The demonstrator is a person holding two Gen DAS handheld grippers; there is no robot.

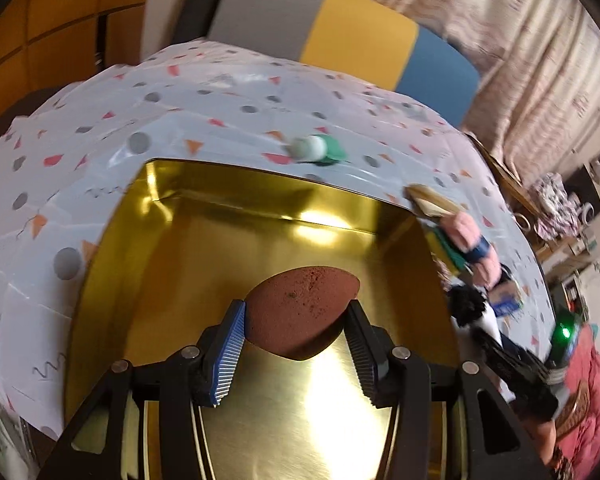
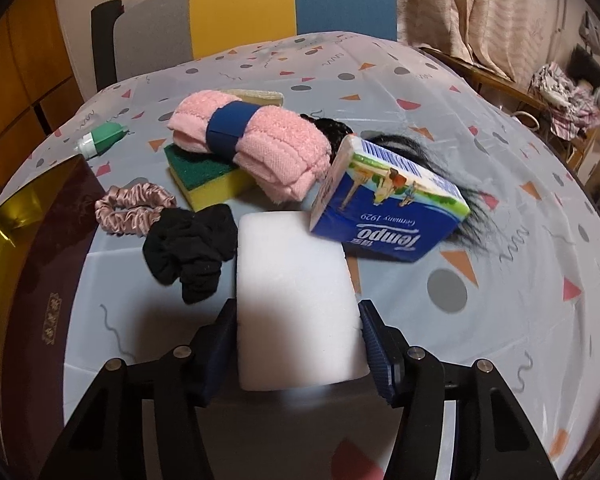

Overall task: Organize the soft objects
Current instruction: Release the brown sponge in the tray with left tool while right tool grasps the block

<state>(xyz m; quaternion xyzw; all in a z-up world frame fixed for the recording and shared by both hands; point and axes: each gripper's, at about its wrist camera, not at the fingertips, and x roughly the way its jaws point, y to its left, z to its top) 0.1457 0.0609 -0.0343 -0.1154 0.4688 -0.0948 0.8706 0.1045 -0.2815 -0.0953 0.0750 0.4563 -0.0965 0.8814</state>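
- Surface (image 2: 500,128): a table under a pale plastic cover printed with grey dots, orange and pink triangles and squiggles.
- Room: a chair (image 2: 260,4) with grey, yellow and blue back panels stands at the far edge; beige curtains (image 2: 480,8) hang to the right; wooden panels line the left wall.
- Gold tin (image 1: 260,216): open, shiny inside, near the left of the surface; its dark red outer wall (image 2: 40,240) shows in the right wrist view.
- Left hand-held gripper (image 1: 300,344): clamped on a brown egg-shaped sponge (image 1: 300,312), held above the tin's floor; long axis runs left to right, the narrower end up to the right.
- Right hand-held gripper (image 2: 298,348): clamped on a white foam block (image 2: 296,300); long axis runs away from the camera, far end touching the heap.
- Heap beyond the block: pink rolled towel (image 2: 260,144) with a blue band, lying across a green-and-yellow scouring sponge (image 2: 208,180); pink satin scrunchie (image 2: 134,208); black scrunchie (image 2: 192,248); a Tempo tissue pack (image 2: 388,200), tilted, its print upside down.
- Green and white item (image 2: 100,142): lies apart, near the tin; kind unclear.
- Partly hidden: black hair-like strands (image 2: 472,216) behind the tissue pack; a beige pad (image 2: 260,98) behind the towel.
- Left wrist view: right side motion-blurred; the tin's near wall is cut off.
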